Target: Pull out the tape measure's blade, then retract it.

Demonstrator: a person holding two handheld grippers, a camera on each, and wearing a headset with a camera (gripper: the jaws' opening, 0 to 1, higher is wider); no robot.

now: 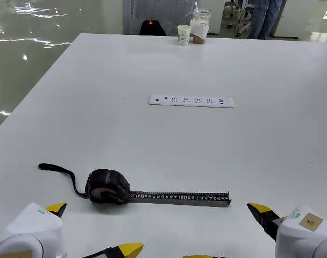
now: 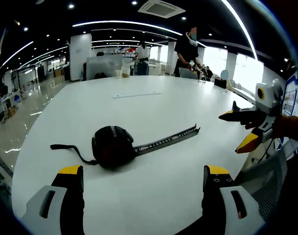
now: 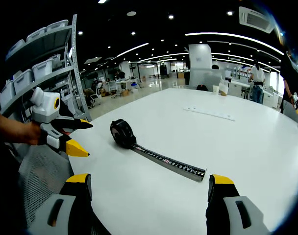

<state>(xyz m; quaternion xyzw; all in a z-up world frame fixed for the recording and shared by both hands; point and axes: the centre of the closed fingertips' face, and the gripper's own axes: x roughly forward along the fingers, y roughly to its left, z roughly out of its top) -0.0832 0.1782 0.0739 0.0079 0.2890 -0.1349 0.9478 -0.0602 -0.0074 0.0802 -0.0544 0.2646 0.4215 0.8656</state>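
While the left tongs [image 2: 143, 172] and right tongs [image 3: 149, 180] gaped empty, the tape measure [image 1: 107, 186], blade [image 1: 179, 197] extended, lay on the bench [image 1: 153, 140] just ahead.

Nothing can be read outright. The tape measure's blade [image 1: 179, 197] carries a printed scale with numerals, but they are too small and blurred to make out individually.
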